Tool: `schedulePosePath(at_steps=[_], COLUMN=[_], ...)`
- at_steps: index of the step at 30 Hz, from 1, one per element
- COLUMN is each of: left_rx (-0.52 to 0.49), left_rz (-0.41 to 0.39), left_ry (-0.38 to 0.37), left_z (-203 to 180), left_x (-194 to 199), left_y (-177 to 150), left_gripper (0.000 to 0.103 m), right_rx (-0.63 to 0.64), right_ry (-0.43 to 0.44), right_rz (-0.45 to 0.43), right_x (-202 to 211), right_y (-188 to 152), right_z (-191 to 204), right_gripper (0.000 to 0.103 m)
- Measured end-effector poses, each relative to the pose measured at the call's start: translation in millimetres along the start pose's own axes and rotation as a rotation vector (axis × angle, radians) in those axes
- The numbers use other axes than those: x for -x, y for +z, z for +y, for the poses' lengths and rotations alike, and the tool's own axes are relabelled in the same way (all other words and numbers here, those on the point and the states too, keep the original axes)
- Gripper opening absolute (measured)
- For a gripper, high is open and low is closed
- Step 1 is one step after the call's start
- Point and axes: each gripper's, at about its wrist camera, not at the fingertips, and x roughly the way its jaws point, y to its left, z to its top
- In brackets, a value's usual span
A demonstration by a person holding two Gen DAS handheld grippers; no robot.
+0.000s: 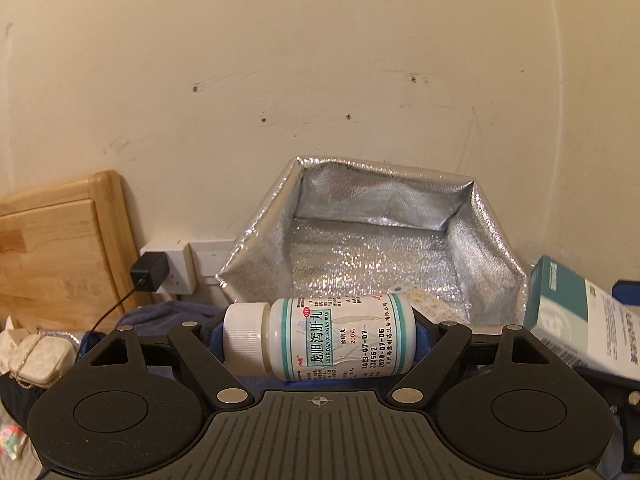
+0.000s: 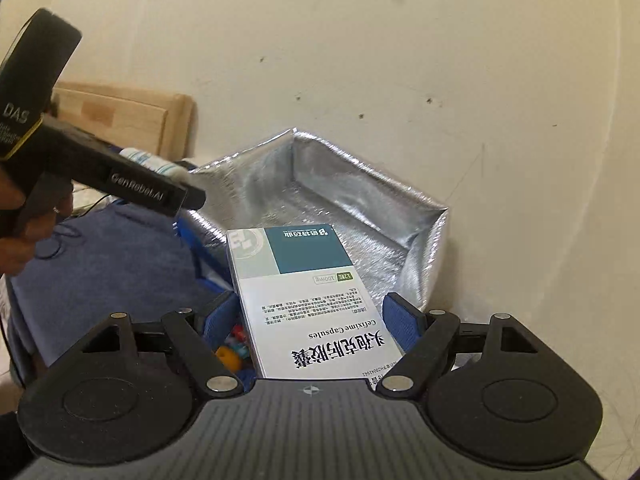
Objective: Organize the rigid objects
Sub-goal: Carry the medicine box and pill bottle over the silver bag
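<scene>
Left gripper [image 1: 320,338] clenched across the pill bottle [image 1: 320,338], right gripper [image 2: 312,320] clamping the medicine box [image 2: 304,292] – both held before the open foil bag [image 1: 372,248]; lower each well inside before releasing

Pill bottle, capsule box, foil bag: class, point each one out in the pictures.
pill bottle [image 1: 336,338]: left wrist view, on its printed label.
capsule box [image 2: 316,312]: right wrist view, on its white printed face.
foil bag [image 1: 360,256]: left wrist view, on its inner floor.
</scene>
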Motion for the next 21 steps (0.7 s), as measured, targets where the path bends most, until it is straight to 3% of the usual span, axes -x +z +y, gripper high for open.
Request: schedulePosePath(at_steps=[21], left_rx=[-0.067], left_rz=[-0.004], left_ry=[0.003], left_z=[-19], left_x=[-50], left_y=[35], left_gripper=[0.082], right_rx=[-0.078], right_ry=[-0.076], right_rz=[-0.016], right_x=[-56], right_y=[33], right_z=[-58], right_gripper=[0.076])
